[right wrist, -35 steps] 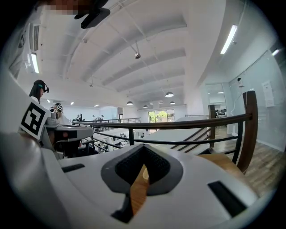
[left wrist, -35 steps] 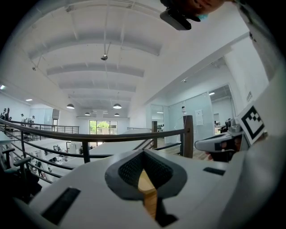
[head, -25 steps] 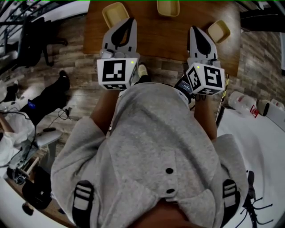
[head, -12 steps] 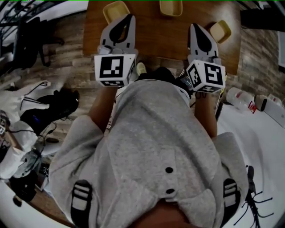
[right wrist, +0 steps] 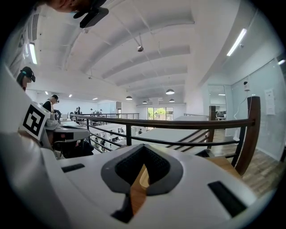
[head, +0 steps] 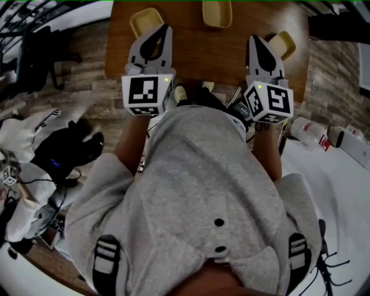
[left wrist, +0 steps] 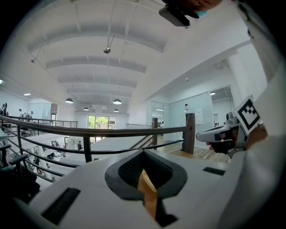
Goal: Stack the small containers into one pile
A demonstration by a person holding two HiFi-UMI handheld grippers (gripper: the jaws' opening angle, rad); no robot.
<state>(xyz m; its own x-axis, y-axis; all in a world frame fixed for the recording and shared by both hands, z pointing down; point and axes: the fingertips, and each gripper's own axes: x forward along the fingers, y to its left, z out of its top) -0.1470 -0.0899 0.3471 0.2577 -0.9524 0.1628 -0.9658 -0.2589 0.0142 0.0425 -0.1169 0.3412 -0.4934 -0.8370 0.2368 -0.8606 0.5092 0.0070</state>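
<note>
Three small cream containers lie apart on the brown wooden table (head: pixel 202 49): one at the far left (head: pixel 143 21), one at the far middle (head: pixel 217 13), one at the right (head: pixel 283 43). My left gripper (head: pixel 164 29) hovers over the table's near left part, just right of the left container, jaws shut and empty. Over the near right part is my right gripper (head: pixel 253 40), also shut and empty, with the right container just beyond its tip. In the left gripper view the left gripper's (left wrist: pixel 144 153) jaws meet; in the right gripper view the right gripper's (right wrist: pixel 144 146) jaws meet too.
A white surface at the right carries bottles (head: pixel 312 132). Bags and cables (head: pixel 58 153) clutter the wood-plank floor at the left. A dark railing (right wrist: pixel 178 124) with a wooden post (right wrist: pixel 250 134) stands beyond the table.
Both grippers have shifted only a little over the table's near edge and stay shut. The floor clutter at the left of the head view looks different.
</note>
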